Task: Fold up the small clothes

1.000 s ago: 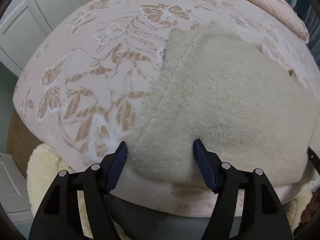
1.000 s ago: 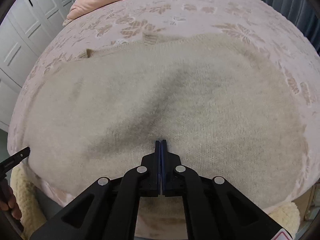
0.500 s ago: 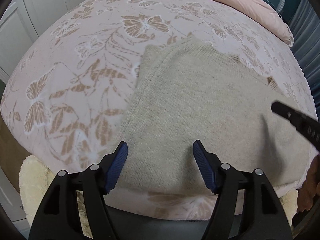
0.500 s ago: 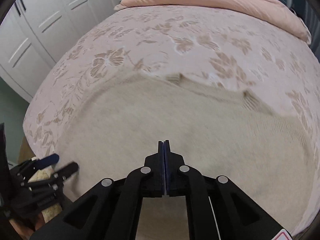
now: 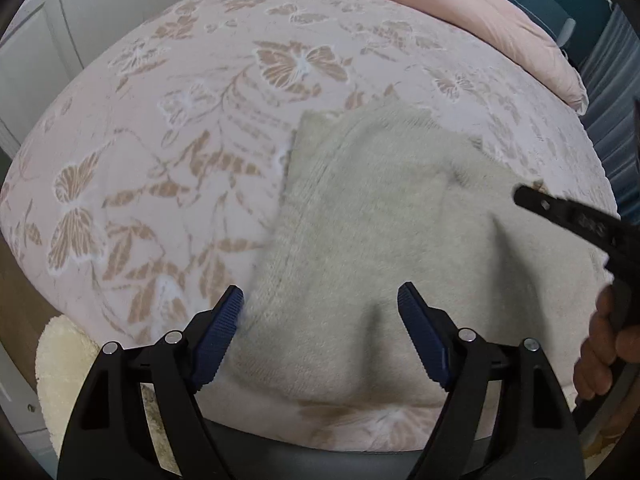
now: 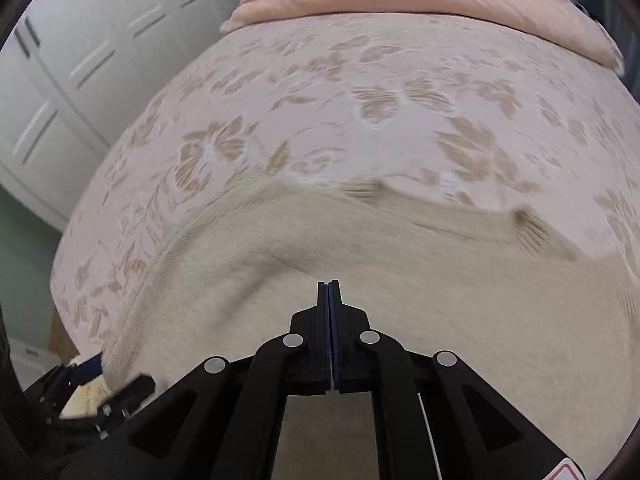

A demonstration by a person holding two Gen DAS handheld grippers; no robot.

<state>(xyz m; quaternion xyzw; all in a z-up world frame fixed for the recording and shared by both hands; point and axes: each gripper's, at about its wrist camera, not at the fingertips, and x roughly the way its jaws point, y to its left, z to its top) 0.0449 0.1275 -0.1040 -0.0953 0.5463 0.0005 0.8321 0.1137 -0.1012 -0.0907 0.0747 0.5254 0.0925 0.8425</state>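
Note:
A beige knit garment [image 5: 380, 220] lies spread on the floral bed cover [image 5: 180, 140], its near edge at the bed's front. My left gripper [image 5: 320, 292] hovers over that near edge, its jaws opening; the cloth lies below them and the blue pads [image 5: 218, 336] do not press it. It also shows at the lower left of the right wrist view as the left gripper [image 6: 120, 376]. My right gripper [image 6: 329, 284] is shut above the garment [image 6: 440, 280], with nothing seen between its pads. From the left wrist view the right gripper [image 5: 524, 198] reaches in from the right, held by a hand [image 5: 600, 340].
A pink duvet [image 5: 440, 8] lies bunched along the far side of the bed. White wardrobe doors [image 6: 80, 60] stand to the left. A cream fluffy rug [image 5: 60, 360] lies on the floor below the bed's front edge. Bare bed cover [image 6: 360, 120] stretches beyond the garment.
My right gripper has swung leftward across the garment and come into the left wrist view from the right. The left jaws stand wider apart than before.

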